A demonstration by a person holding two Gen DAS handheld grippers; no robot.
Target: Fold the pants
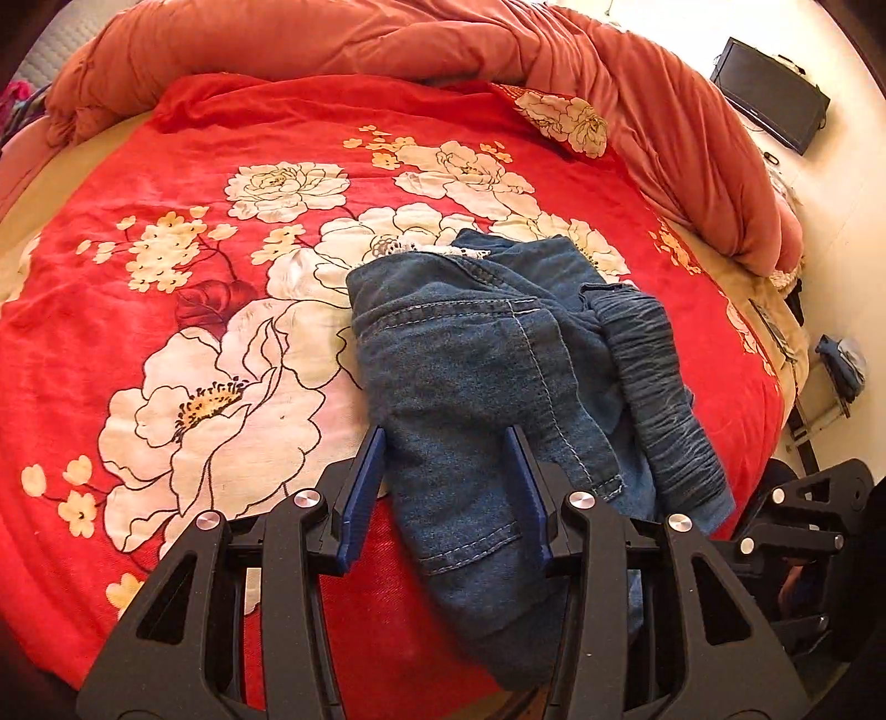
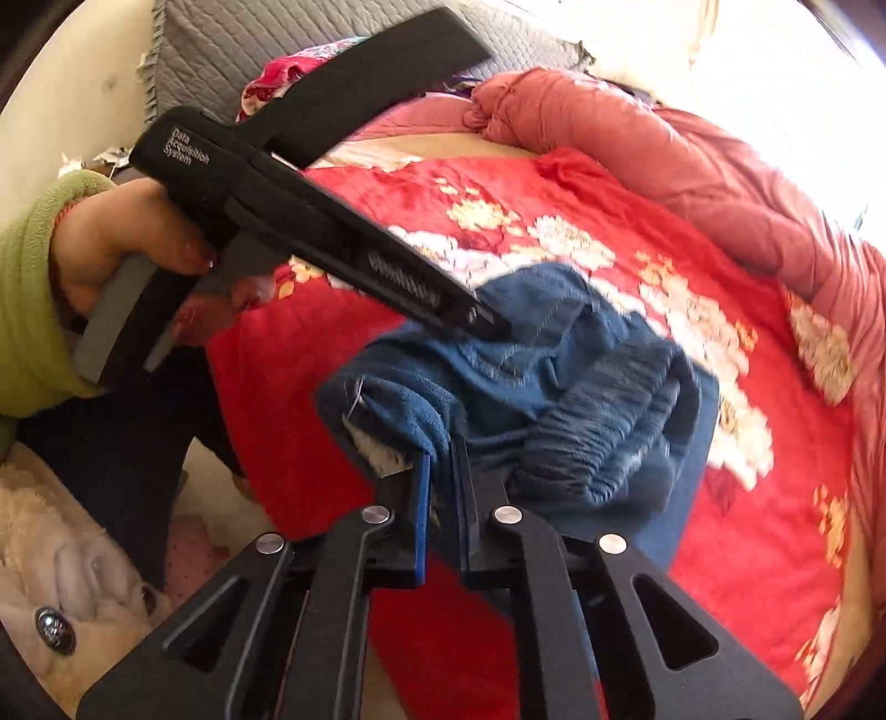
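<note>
Blue denim pants (image 1: 487, 365) lie bunched and partly folded on a red floral blanket (image 1: 210, 288), their elastic waistband (image 1: 659, 387) at the right. My left gripper (image 1: 448, 443) is open, its blue fingers either side of a pant leg near the blanket's front. In the right wrist view the pants (image 2: 531, 382) are crumpled, and my right gripper (image 2: 443, 448) is shut on a fold of the denim at their near left edge, lifting it a little. The left gripper's black body (image 2: 310, 221) reaches over the pants from the left, held by a hand.
A rolled orange-pink quilt (image 1: 421, 44) rings the bed's back and right side. A grey quilted headboard (image 2: 266, 50) is behind. A dark monitor (image 1: 769, 94) sits on the floor at right. A plush toy (image 2: 61, 559) lies beside the bed at lower left.
</note>
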